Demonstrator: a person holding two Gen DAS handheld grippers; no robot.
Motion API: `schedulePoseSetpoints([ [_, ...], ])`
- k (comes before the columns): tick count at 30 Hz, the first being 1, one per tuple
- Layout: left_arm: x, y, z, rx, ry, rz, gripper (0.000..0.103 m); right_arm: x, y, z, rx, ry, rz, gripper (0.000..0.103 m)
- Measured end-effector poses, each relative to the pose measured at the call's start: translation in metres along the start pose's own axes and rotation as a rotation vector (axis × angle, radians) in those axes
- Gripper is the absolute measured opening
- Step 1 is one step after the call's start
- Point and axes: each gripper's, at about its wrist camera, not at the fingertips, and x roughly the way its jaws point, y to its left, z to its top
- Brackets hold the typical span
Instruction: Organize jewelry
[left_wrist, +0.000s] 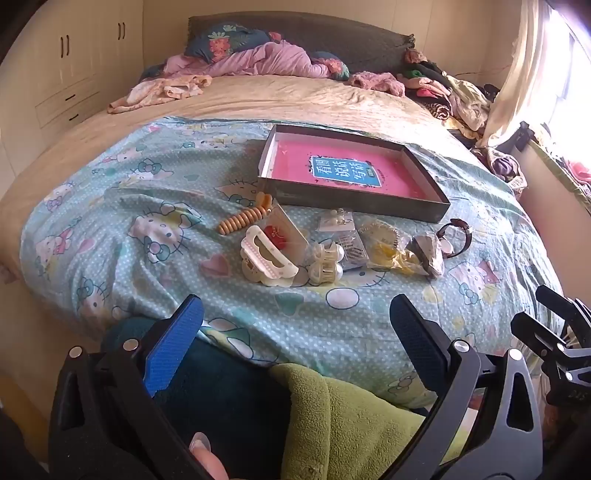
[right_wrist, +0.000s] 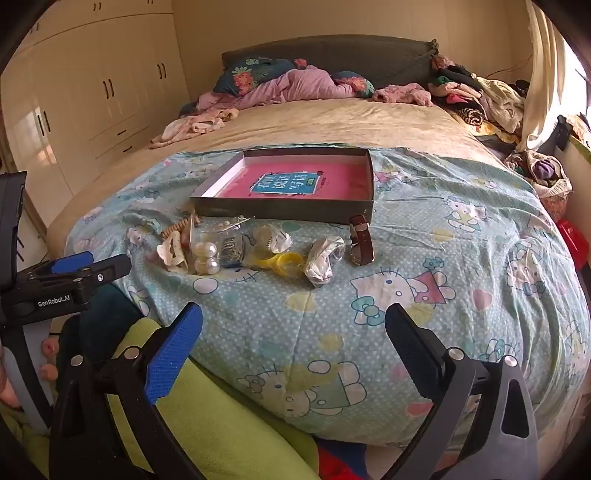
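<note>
Left gripper (left_wrist: 295, 332): jaws spread wide with nothing between them, hanging over the near edge of the bed and tipped down toward the jewelry; a judgement: it is held back so the whole row can be seen before one piece is chosen.
Right gripper (right_wrist: 293, 343): jaws likewise wide and empty, poised low over the cartoon-cat blanket (right_wrist: 424, 236), well short of the items.
Tray (left_wrist: 354, 201): a shallow dark box with a pink book-like cover as its floor, sitting on the blanket just behind the row; nothing loose lies in it that I can see, so it is probably the place the pieces are meant to go.
Jewelry row: laid side by side in front of the tray's near wall, most likely so each piece can be taken singly.
Wooden bead bracelet (left_wrist: 242, 218): farthest left, near the tray's left corner.
White hair claw (left_wrist: 267, 260): beside the bracelet, leaning on a small clear packet with a red piece inside.
Pearl clips (left_wrist: 327, 264): two, close together at mid-row.
Yellow piece in plastic (right_wrist: 279, 262): bagged, right of the pearls.
Crumpled wrapped packet (right_wrist: 323, 260): contents hidden.
Brown-strap watch (right_wrist: 360, 240): standing on edge at the right end, touching or nearly touching the tray wall.
Progress: judging by the bare tray, sorting has not begun.
</note>
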Motion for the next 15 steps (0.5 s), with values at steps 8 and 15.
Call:
schedulePoseSetpoints([
  [8,-0.0023,-0.0049,-0.0015,-0.006,-0.009,-0.007,0.094,-0.0028,0.0036,0.0004,-0.005,-0.010,0.001,0.099],
  [15,-0.0056,-0.0062,0.0004,-0.007,-0.013,-0.011,0.094,-0.0007,0.0051,0.0005,-0.013,-0.006,0.001,0.099],
])
